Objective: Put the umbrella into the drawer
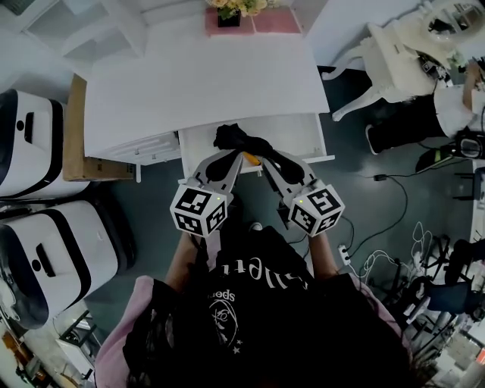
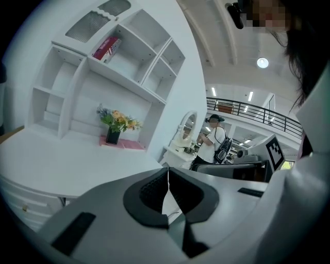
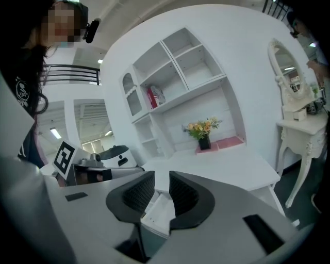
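Black printed top (image 1: 250, 303) of the person: fills the lower head view, a forearm running out on each side to a gripper; left gripper (image 1: 229, 161): marker cube (image 1: 198, 208) at its rear, jaws pressed together tip to tip with nothing between them, as its own view shows; right gripper (image 1: 276, 165): same build, jaws a narrow gap apart and empty, pads touching nothing; both grippers point away from the person and hover over the near edge of the drawer (image 1: 299, 132); drawer: white, pulled open from the front of the worktop (image 1: 197, 76); umbrella (image 1: 239, 140): black, folded, lying inside the open drawer toward its left half, an orange piece (image 1: 251, 159) at its near end between the two gripper tips; whether either tip touches the umbrella cannot be told; worktop: white, bare except at its far edge, where a flower pot (image 1: 229, 15) stands on a pink mat (image 1: 273, 21); shelf unit (image 2: 103, 77): white, rising behind the worktop, red box (image 2: 105, 48) in an upper compartment; white cases (image 1: 34, 144): two, on the floor left of the worktop; cables (image 1: 379, 258): loose on the floor at right
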A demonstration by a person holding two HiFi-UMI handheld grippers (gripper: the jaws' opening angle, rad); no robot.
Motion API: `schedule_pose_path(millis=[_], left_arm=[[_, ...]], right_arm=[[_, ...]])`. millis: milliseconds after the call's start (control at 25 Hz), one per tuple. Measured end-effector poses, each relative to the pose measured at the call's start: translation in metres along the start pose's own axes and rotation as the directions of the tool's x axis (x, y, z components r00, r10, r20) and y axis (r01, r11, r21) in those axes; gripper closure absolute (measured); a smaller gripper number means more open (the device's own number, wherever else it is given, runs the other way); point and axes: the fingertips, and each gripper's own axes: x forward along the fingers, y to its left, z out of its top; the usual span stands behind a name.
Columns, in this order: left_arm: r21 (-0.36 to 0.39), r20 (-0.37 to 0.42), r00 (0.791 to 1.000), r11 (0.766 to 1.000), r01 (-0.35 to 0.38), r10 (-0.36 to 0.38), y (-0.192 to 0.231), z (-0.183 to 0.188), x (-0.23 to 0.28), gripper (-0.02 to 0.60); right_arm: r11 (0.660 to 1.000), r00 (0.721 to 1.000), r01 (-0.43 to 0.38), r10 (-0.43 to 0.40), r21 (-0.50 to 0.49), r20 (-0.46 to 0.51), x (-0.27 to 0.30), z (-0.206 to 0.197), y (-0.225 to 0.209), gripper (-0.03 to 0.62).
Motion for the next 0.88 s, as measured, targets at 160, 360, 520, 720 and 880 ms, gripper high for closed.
schedule_pose_path(millis=[160,360,520,720,880], left_arm=[[0.011,0.012,1.000,1.000,-0.016,0.016,-0.036,-0.012,-0.016,0.565],[0.024,0.031,0.999,0.999,-0.034,0.033,-0.084,-0.030,-0.043,0.565],[0.028,0.054,0.997,0.998,-0.052,0.050,-0.124,-0.044,-0.067,0.565],[0.032,0.053,0.996,0.997,-0.067,0.065,-0.164,-0.067,-0.094,0.565],[0.045,0.043,0.996,0.996,-0.075,0.073,-0.187,-0.084,-0.112,0.564]], right_arm=[[1.000,1.000,-0.029,0.029,0.001,0.009,-0.036,-0.012,0.011,0.502],[0.998,0.998,-0.056,0.056,-0.024,0.014,-0.084,-0.030,0.036,0.520],[0.996,0.996,-0.084,0.084,-0.031,0.018,-0.122,-0.047,0.055,0.526],[0.994,0.995,-0.099,0.100,-0.034,0.024,-0.160,-0.064,0.076,0.530],[0.994,0.994,-0.106,0.107,-0.029,0.030,-0.182,-0.077,0.089,0.530]])
